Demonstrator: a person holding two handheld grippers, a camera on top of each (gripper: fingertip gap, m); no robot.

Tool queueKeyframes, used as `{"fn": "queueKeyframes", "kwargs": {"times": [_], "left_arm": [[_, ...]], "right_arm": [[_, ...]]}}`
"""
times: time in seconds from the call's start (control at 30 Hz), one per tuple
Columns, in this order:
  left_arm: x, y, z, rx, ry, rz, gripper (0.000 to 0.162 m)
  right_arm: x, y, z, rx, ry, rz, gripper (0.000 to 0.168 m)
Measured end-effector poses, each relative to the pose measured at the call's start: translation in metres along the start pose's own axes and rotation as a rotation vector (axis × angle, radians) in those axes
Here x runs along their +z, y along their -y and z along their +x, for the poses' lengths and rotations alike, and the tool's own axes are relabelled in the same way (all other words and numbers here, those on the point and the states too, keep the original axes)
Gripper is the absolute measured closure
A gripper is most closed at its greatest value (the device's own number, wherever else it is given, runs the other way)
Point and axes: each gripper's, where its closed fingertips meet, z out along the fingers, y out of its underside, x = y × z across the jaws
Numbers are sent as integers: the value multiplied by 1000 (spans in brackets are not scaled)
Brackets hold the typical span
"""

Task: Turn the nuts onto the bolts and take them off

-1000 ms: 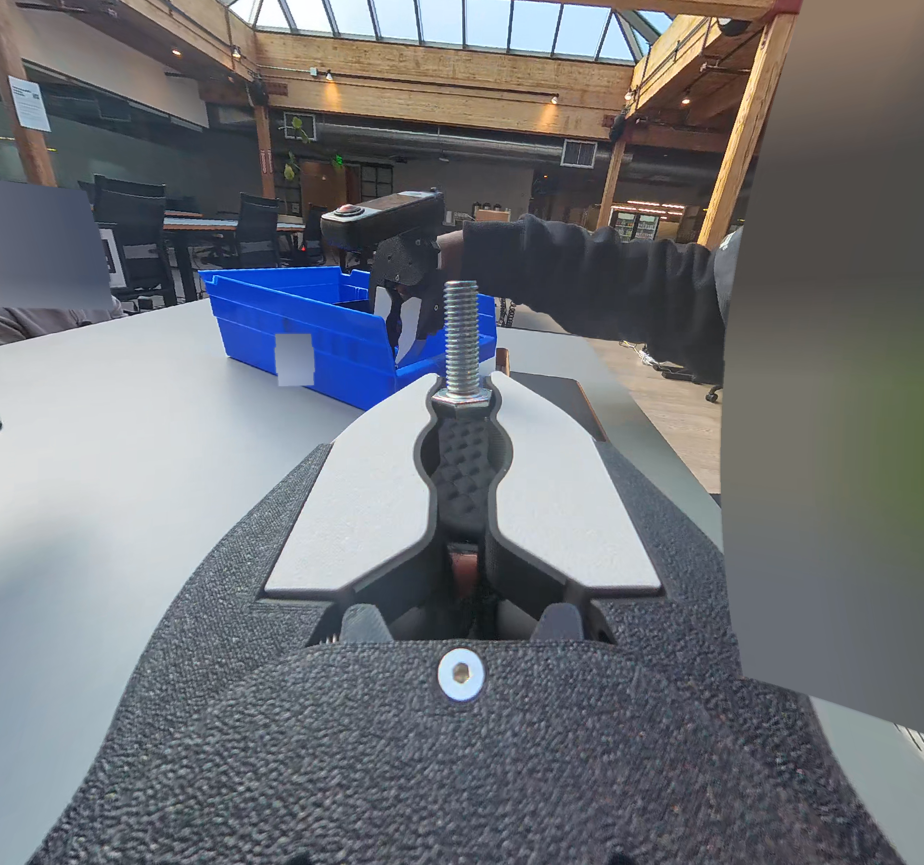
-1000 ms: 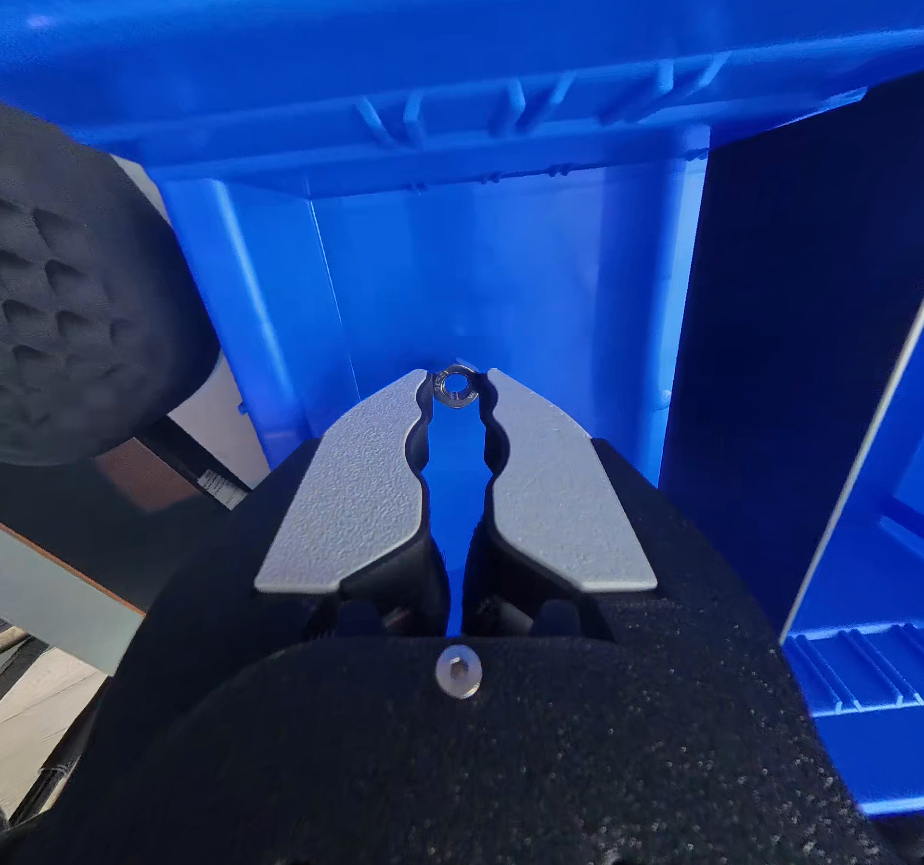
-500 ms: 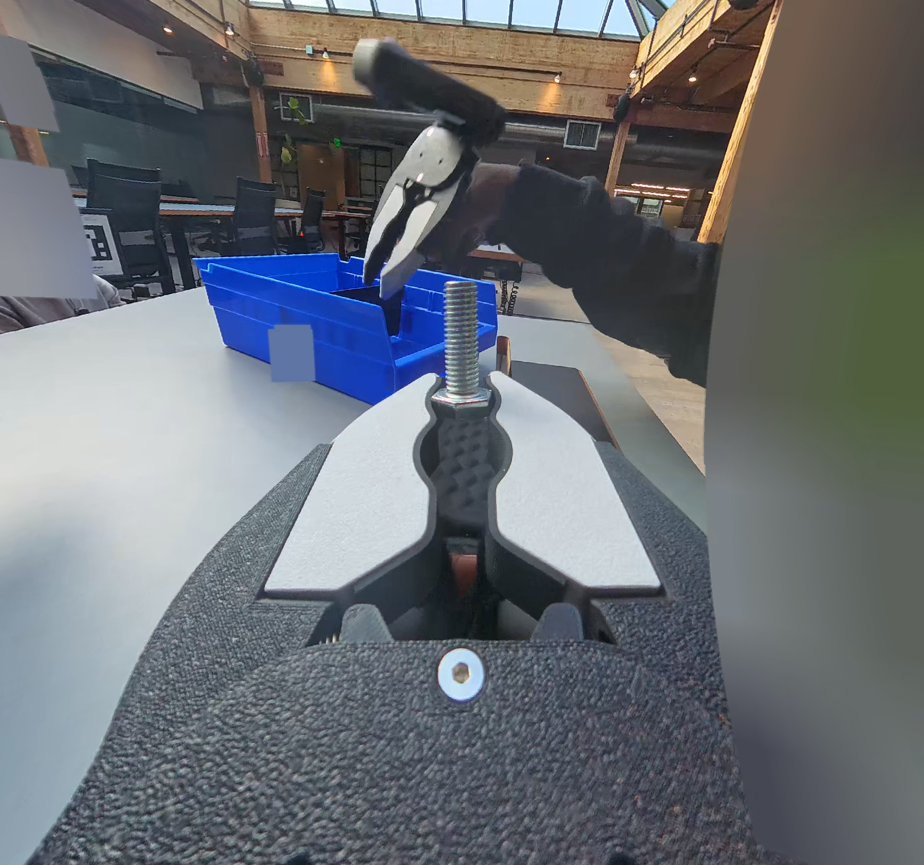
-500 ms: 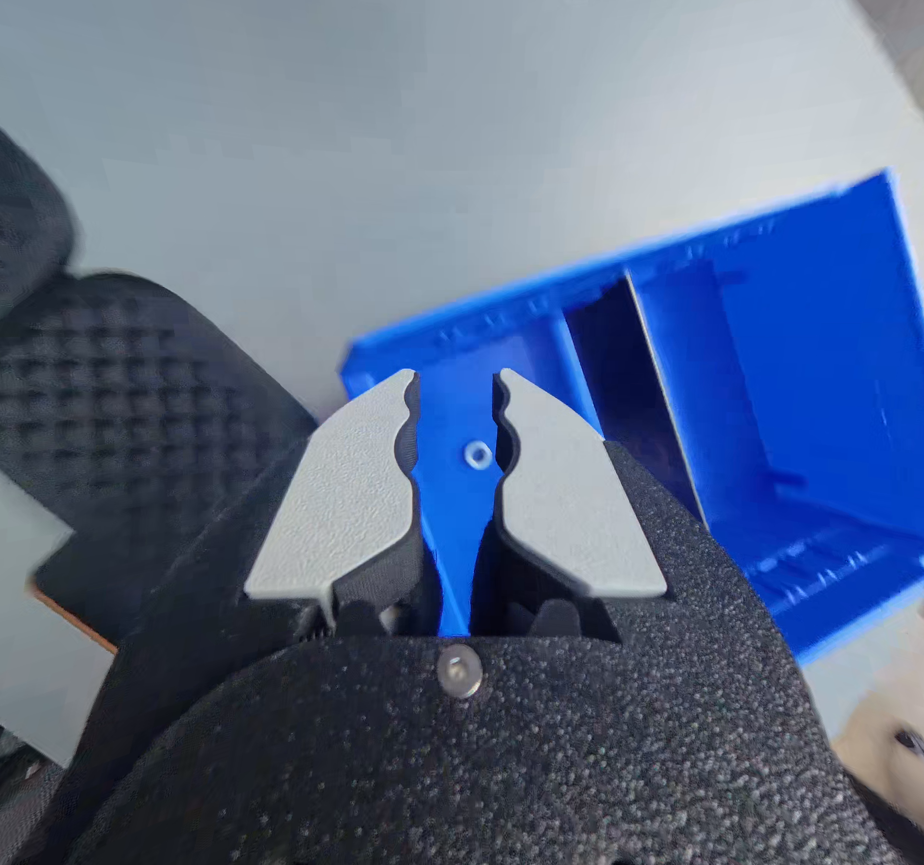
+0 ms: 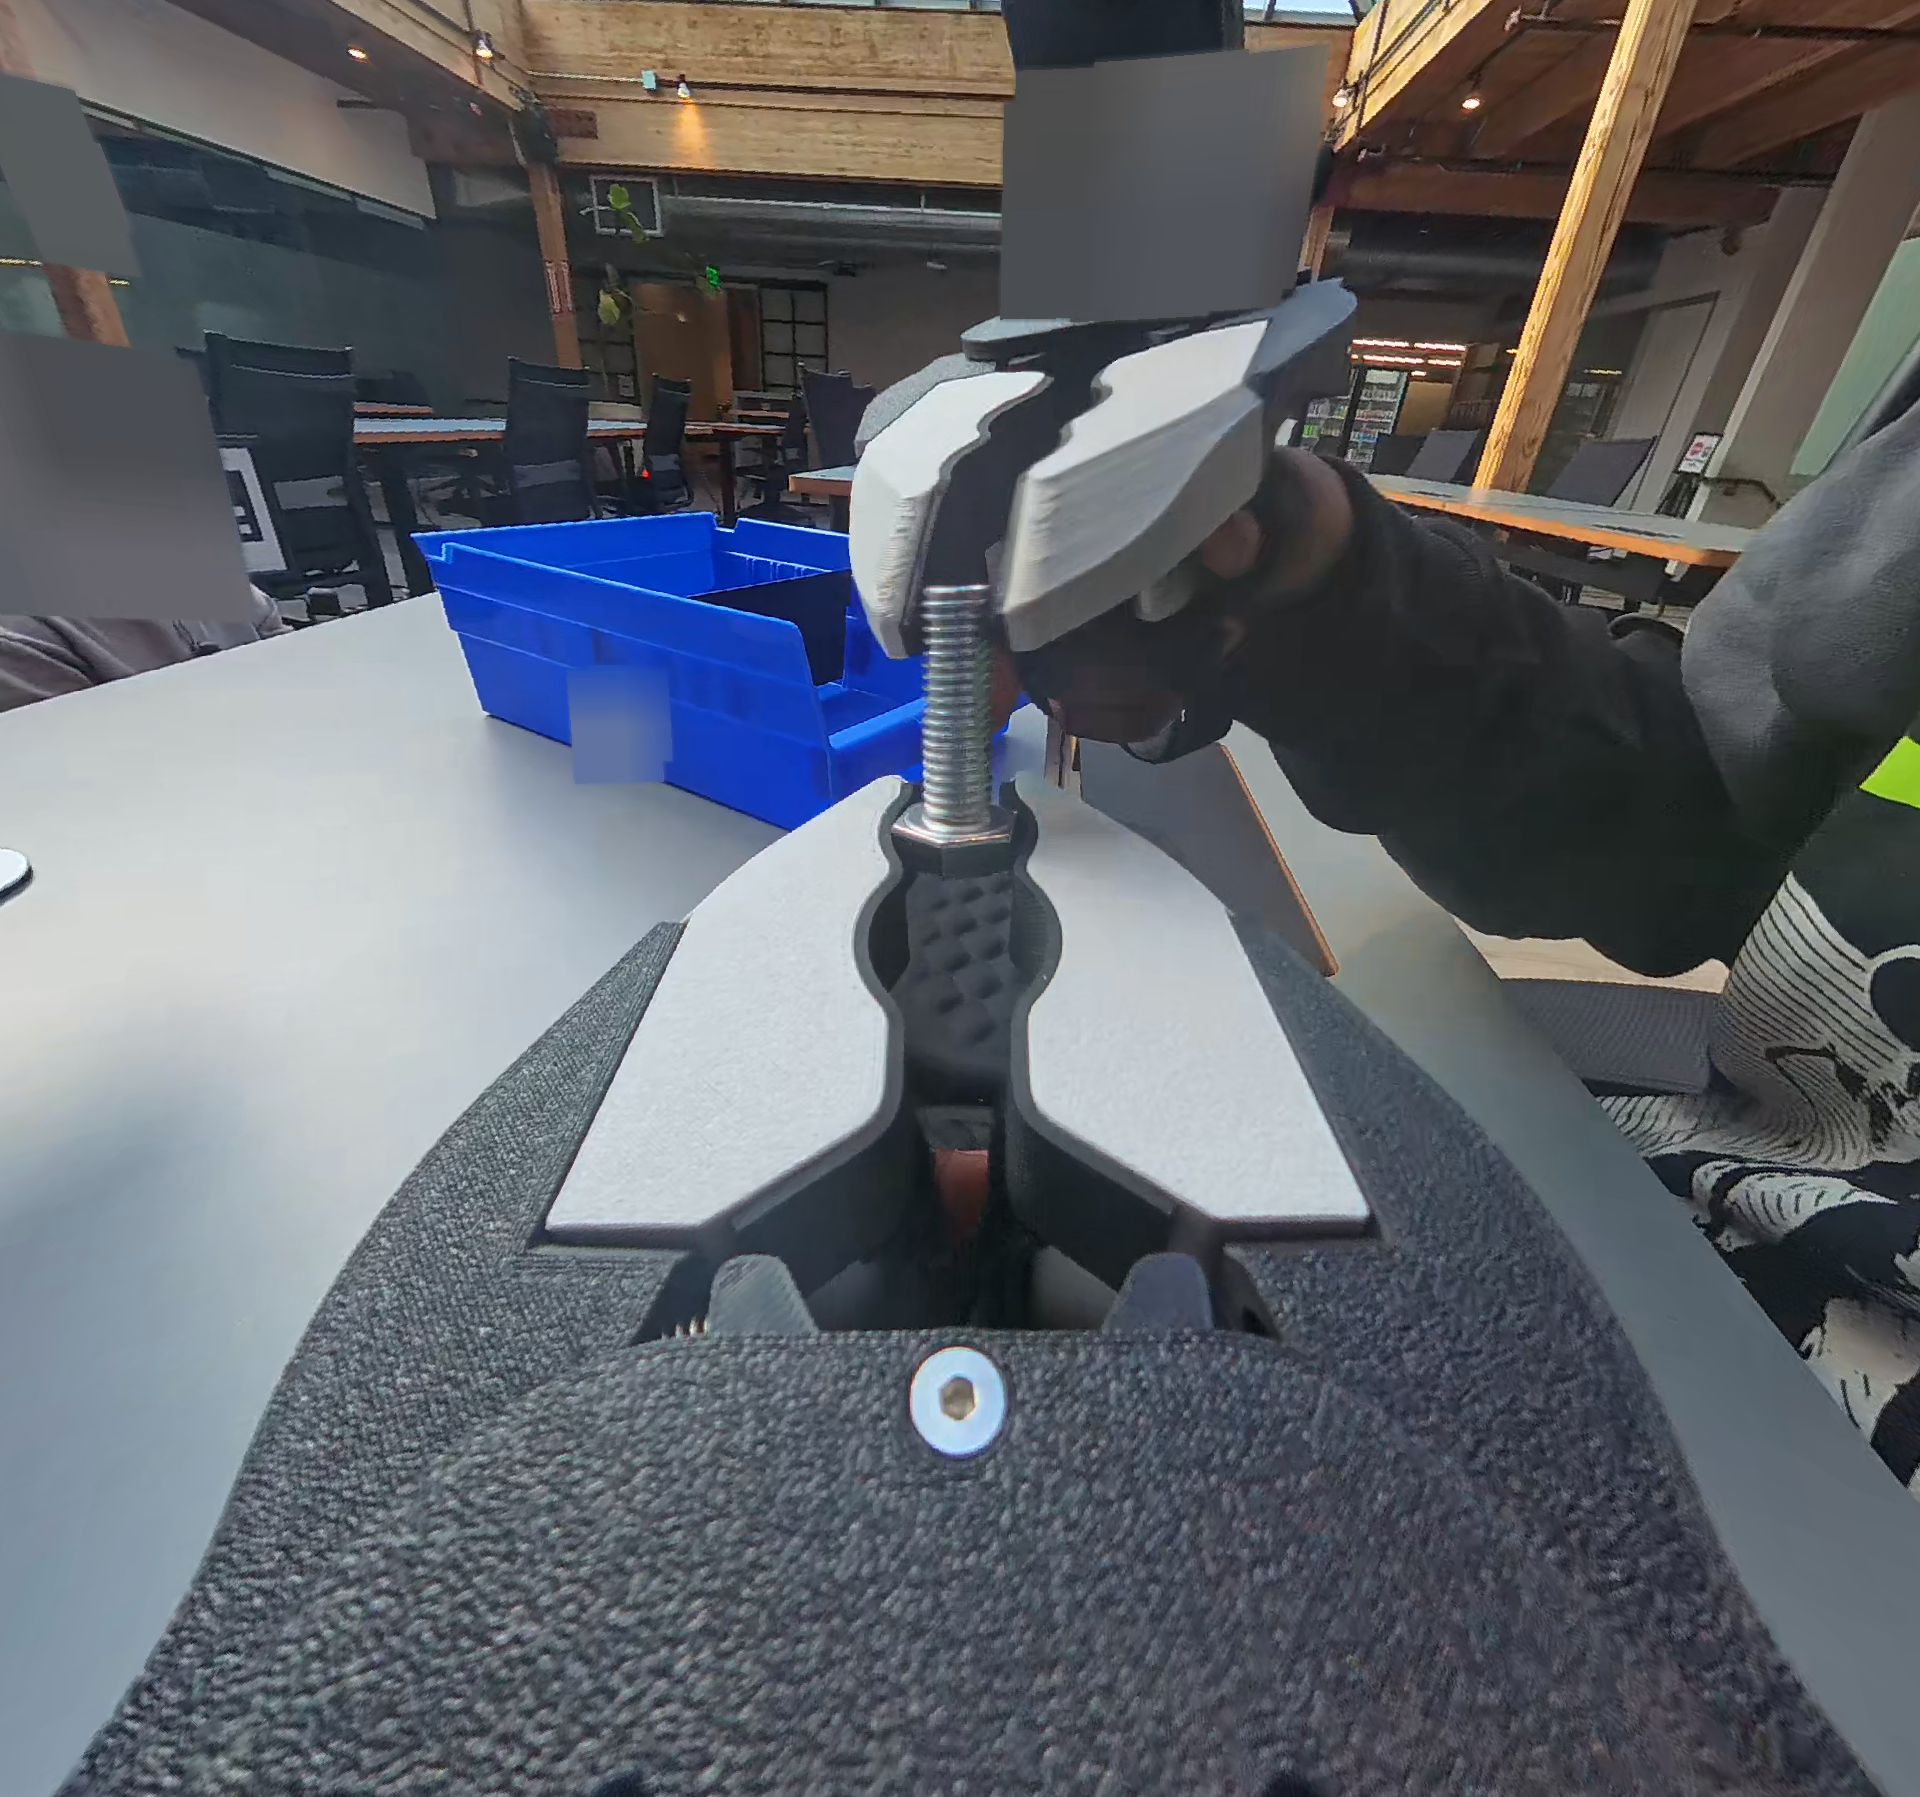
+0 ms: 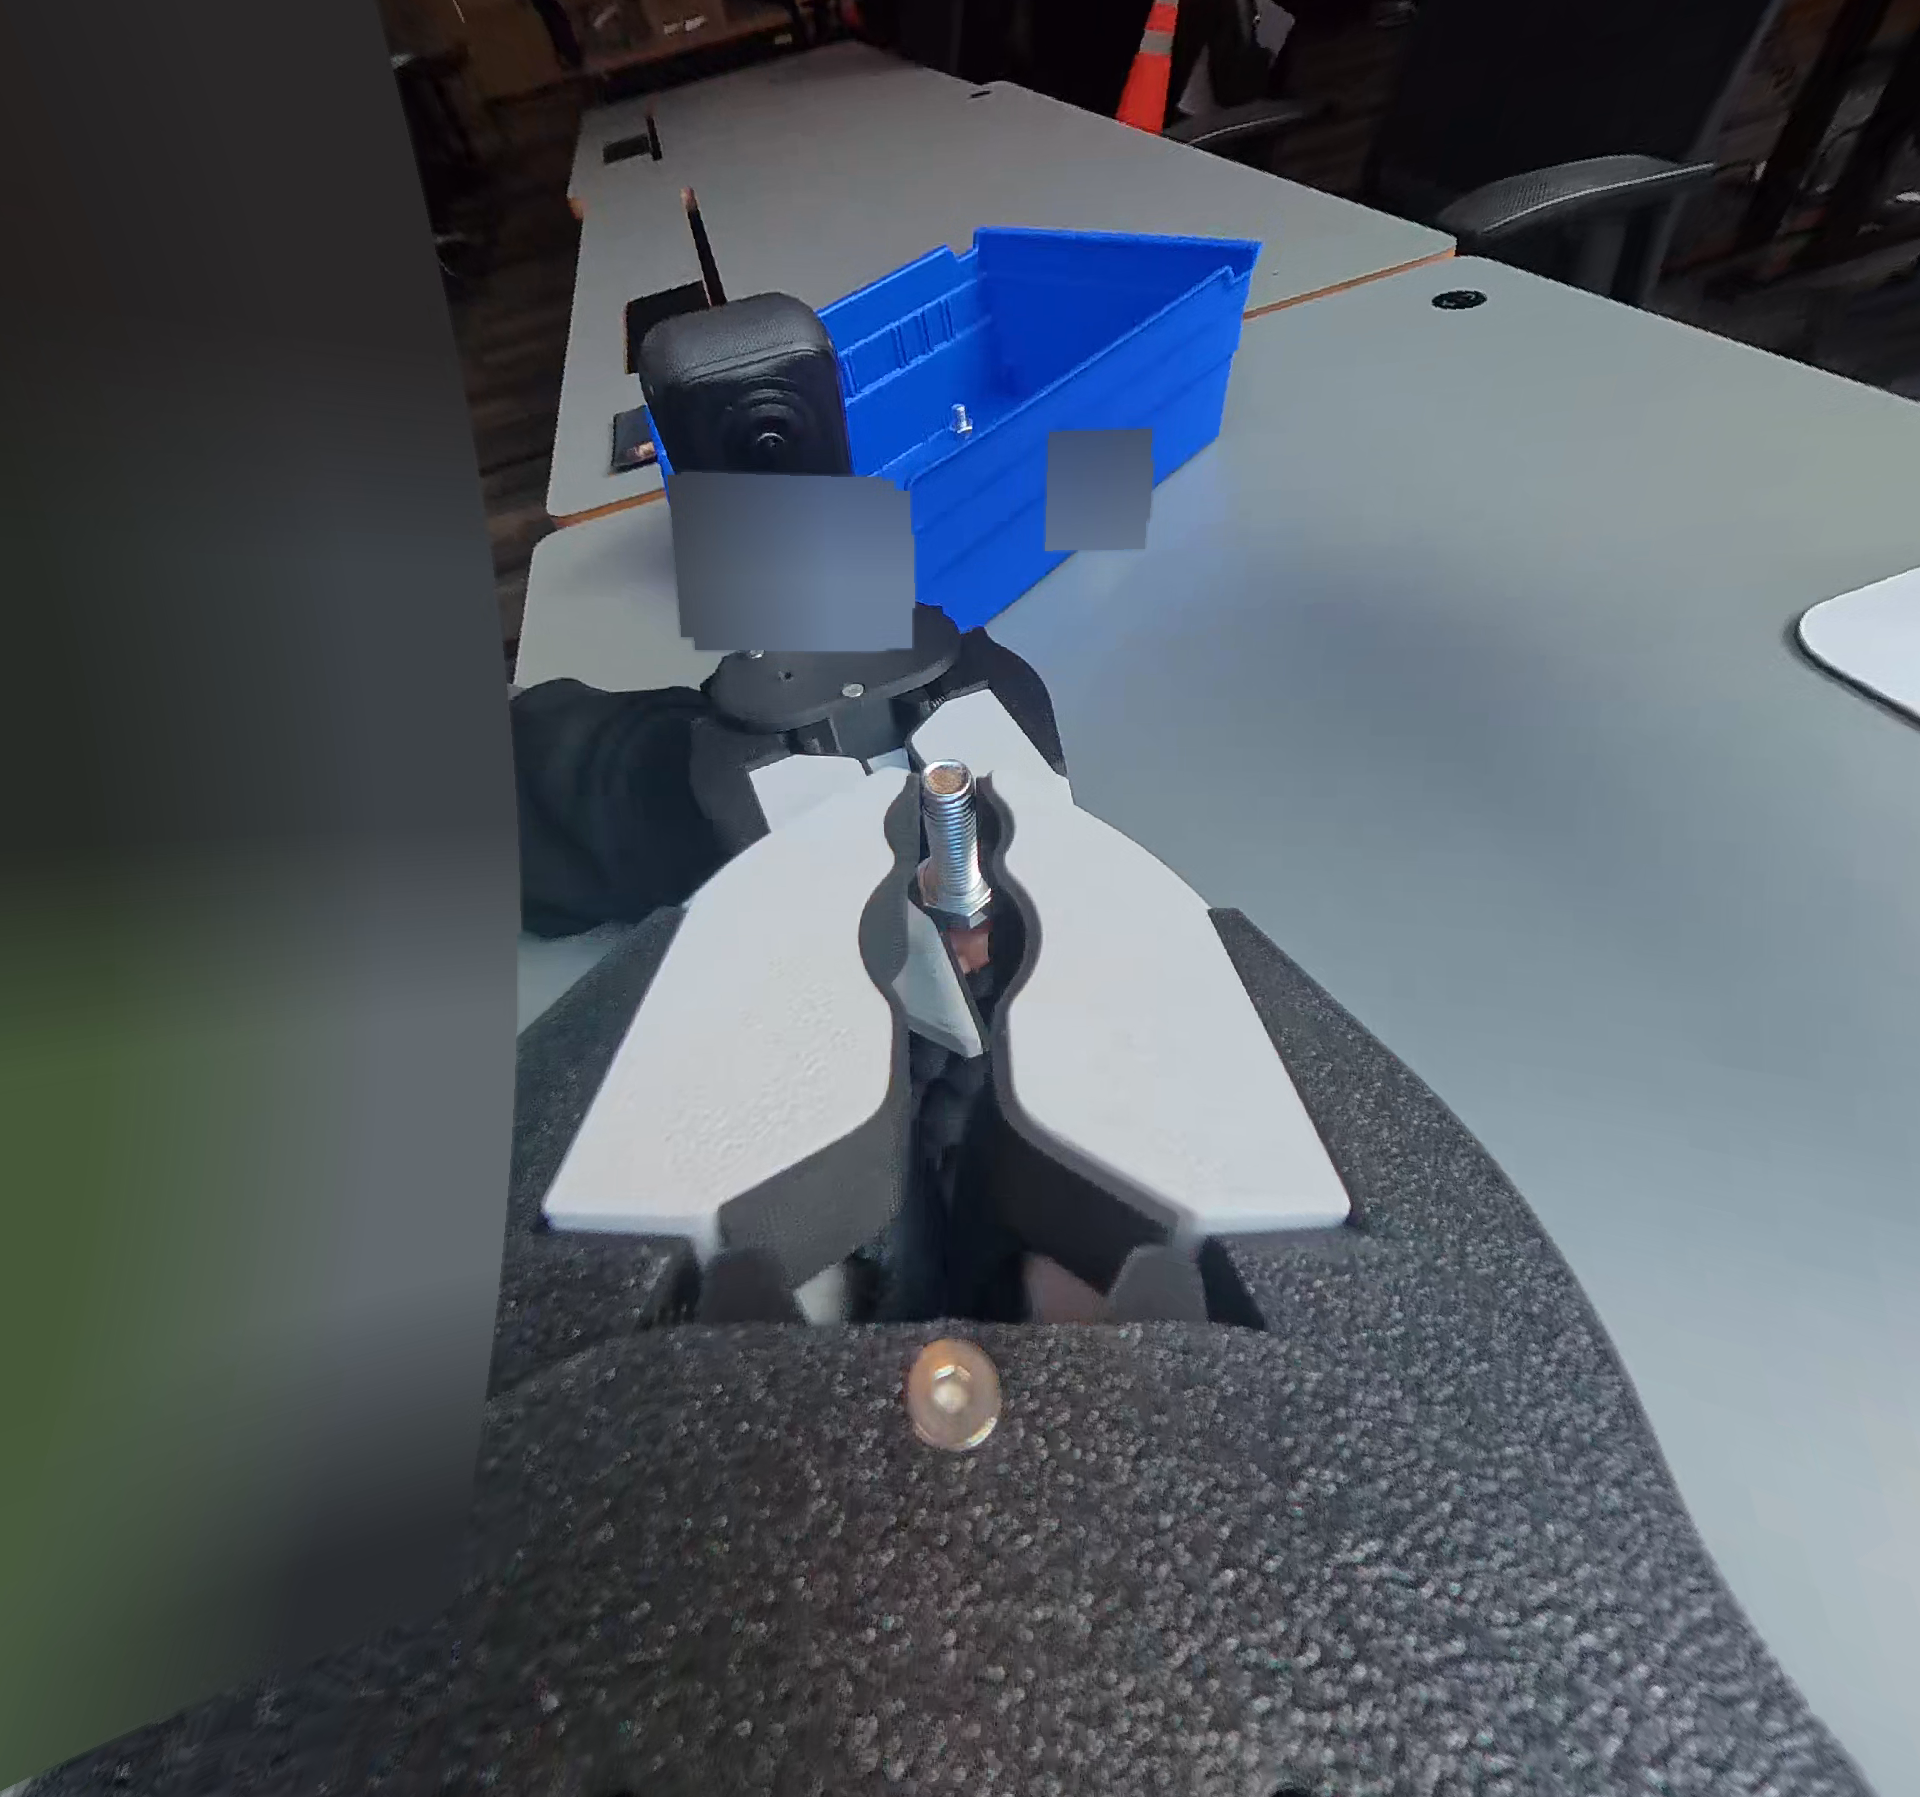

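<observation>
A silver bolt (image 5: 956, 708) stands upright with its thread up. My left gripper (image 5: 958, 817) is shut on its hex head. My right gripper (image 5: 958, 627) comes down from above, and its grey fingers (image 5: 1127, 500) close on the bolt's top end. In the right wrist view the bolt (image 6: 951, 843) sits between my right gripper's tips (image 6: 951, 791), with the left gripper's fingers (image 6: 821, 781) below and behind. No nut shows on the thread. The blue bin (image 5: 623, 625) stands behind on the grey table (image 5: 260, 916).
In the right wrist view the blue bin (image 6: 1132, 334) holds a small metal piece (image 6: 961, 417). A white pad (image 6: 1870, 646) lies at the table's right edge. A black-sleeved arm (image 5: 1455, 708) reaches in from the right. Chairs and more tables stand beyond.
My right gripper held a nut inside the bin, let it go there and lifted open. It then came over the bolt and closed on its top. The left gripper stayed still.
</observation>
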Motion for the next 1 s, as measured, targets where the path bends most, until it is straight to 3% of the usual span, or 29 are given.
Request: {"fn": "queueKeyframes", "kwargs": {"times": [0.13, 0.23, 0.33, 0.43, 0.57, 0.63, 0.83, 1.0], "left_arm": [[1, 0, 0, 18, 11, -7, 147], [2, -1, -1, 35, 40, -14, 119], [4, -3, -4, 41, 63, -34, 97], [5, -6, -4, 49, 71, -53, 88], [6, -7, -4, 49, 72, -58, 92], [5, -6, -5, 47, 78, -52, 95], [3, -3, -7, 24, 79, -30, 103], [3, -4, -6, 23, 74, -34, 105]], "right_arm": [[-3, 1, -1, -107, -47, -16, 160], [-24, 14, 10, -122, -111, 35, 160], [-69, 30, 52, -106, -262, 54, 160], [-135, 34, 129, -68, -527, 15, 159], [-222, 6, 240, 54, -844, -121, 159], [-240, -16, 279, 120, -875, -183, 159], [-246, -84, 345, 229, -842, -448, 159], [-242, -106, 369, 278, -794, -551, 159]]}}
